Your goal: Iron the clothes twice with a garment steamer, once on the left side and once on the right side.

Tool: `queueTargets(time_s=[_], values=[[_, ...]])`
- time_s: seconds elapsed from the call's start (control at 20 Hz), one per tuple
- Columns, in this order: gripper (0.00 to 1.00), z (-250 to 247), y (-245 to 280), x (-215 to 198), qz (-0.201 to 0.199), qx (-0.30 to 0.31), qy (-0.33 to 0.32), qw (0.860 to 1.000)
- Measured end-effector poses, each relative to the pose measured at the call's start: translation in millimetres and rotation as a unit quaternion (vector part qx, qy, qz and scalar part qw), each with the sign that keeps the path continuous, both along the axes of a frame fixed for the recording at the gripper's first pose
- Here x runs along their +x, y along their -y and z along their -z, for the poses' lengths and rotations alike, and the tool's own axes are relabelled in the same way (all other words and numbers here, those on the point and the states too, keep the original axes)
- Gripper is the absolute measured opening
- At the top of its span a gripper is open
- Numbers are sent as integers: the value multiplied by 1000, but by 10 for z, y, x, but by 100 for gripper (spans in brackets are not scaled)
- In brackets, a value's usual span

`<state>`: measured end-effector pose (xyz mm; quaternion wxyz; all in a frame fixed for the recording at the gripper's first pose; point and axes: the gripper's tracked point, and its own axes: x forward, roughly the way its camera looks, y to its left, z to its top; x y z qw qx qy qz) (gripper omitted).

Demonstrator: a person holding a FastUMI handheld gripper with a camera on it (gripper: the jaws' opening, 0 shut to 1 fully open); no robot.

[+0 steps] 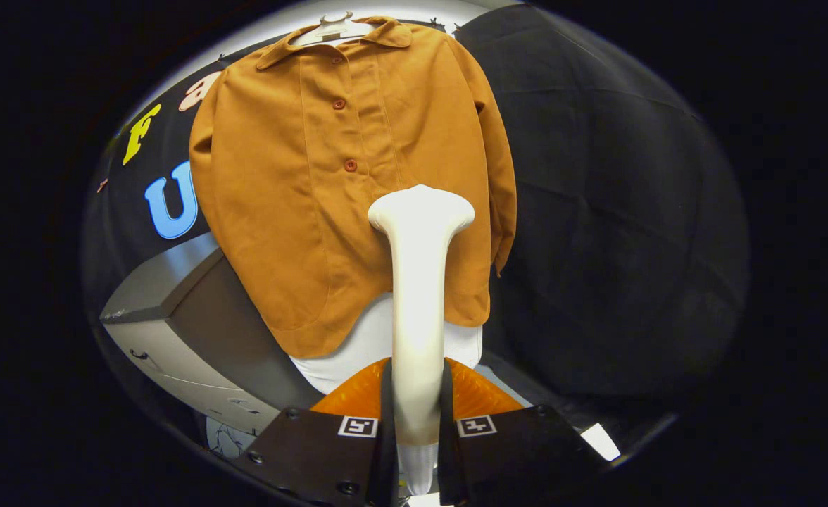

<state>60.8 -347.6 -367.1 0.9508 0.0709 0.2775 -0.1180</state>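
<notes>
Steamer (419, 282) stands upright, pinched by the hand-held gripper (417, 415), head toward the shirt (301, 197).

1 shirt (329, 190), 1 hanger (331, 29), 1 steamer (419, 282), 2 fingers (386, 408), 3 btns visible

The brown button-up shirt (315, 211) is matt, soft-napped cloth; the cream garment steamer (419, 282) is smooth, faintly glossy plastic, as is the white hanger (329, 29).

White garment steamer (419, 282) upright, head against hanging orange-brown buttoned shirt (315, 176)
</notes>
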Motion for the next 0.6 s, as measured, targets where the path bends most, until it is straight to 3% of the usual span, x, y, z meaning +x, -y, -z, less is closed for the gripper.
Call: queueTargets(time_s=[0.6], values=[[26, -237, -523, -631, -11, -22, 14, 1000]])
